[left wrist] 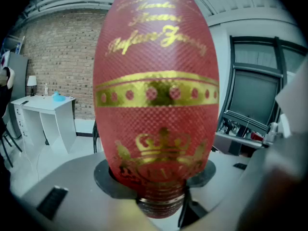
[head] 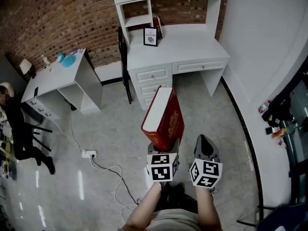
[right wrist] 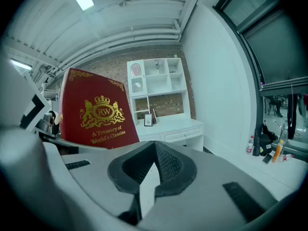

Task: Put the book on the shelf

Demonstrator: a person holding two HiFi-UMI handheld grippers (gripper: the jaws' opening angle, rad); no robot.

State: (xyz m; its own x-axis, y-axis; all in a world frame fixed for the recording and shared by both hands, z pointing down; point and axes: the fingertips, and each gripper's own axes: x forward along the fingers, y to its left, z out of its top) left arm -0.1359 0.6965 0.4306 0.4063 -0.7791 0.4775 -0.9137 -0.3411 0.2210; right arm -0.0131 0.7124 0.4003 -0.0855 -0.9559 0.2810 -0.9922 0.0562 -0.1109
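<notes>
At near centre, left gripper [head: 163,147], angled downward, grasps upright red book [head: 163,115]; right gripper [head: 206,149] just right, clenched, empty.

Desk [head: 190,44] below shelf [head: 137,20] bears framed picture [head: 150,36]; power strip [head: 88,154] on floor [head: 113,121]

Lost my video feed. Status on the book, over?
Left gripper shut on book, at its spine. Right gripper shut, empty. Shelf ahead over desk, book not there yet. Only a chair beside desk.
</notes>
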